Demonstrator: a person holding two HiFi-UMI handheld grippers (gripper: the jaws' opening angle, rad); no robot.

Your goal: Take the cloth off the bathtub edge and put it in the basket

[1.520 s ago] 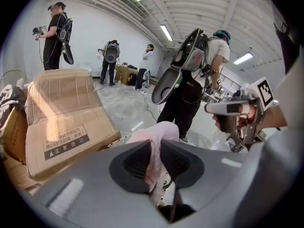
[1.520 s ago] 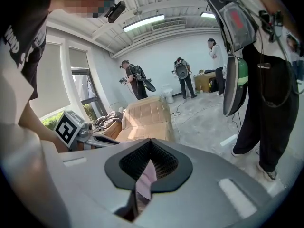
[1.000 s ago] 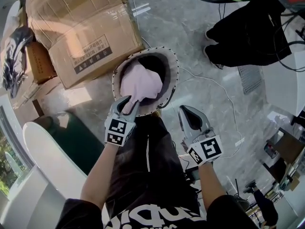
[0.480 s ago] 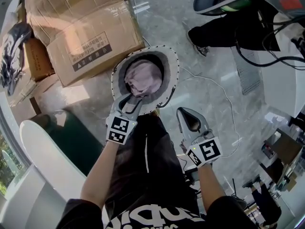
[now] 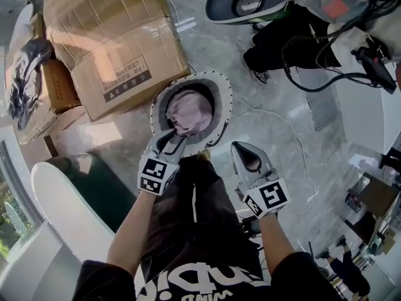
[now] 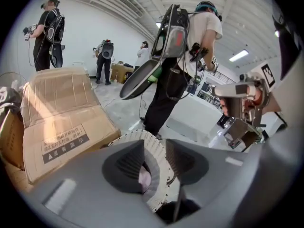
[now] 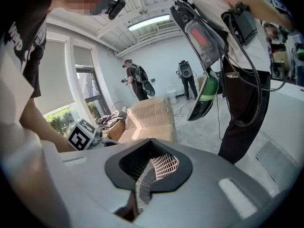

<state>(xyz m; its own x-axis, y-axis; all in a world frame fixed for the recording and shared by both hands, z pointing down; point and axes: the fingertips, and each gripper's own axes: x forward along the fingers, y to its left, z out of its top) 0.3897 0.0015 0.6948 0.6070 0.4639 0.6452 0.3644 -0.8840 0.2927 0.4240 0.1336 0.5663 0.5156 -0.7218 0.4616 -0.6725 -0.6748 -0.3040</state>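
The pale pink cloth (image 5: 191,110) lay in the white perforated basket (image 5: 225,105), just beyond the left gripper's (image 5: 174,137) just-opened, empty jaws; the right gripper's (image 5: 245,154) jaws stayed out of it, closed on nothing.

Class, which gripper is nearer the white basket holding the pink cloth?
Left. The left gripper sits at the basket's near rim, jaws just opened, gripping nothing; the right gripper hangs farther back, beside the person's leg.

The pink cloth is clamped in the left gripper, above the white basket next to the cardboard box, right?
Not clamped. The left gripper view shows the left gripper with jaws that have just been opening and stand apart, pressing on nothing; the pink cloth lies loose inside the white basket. The cardboard box is next to it.
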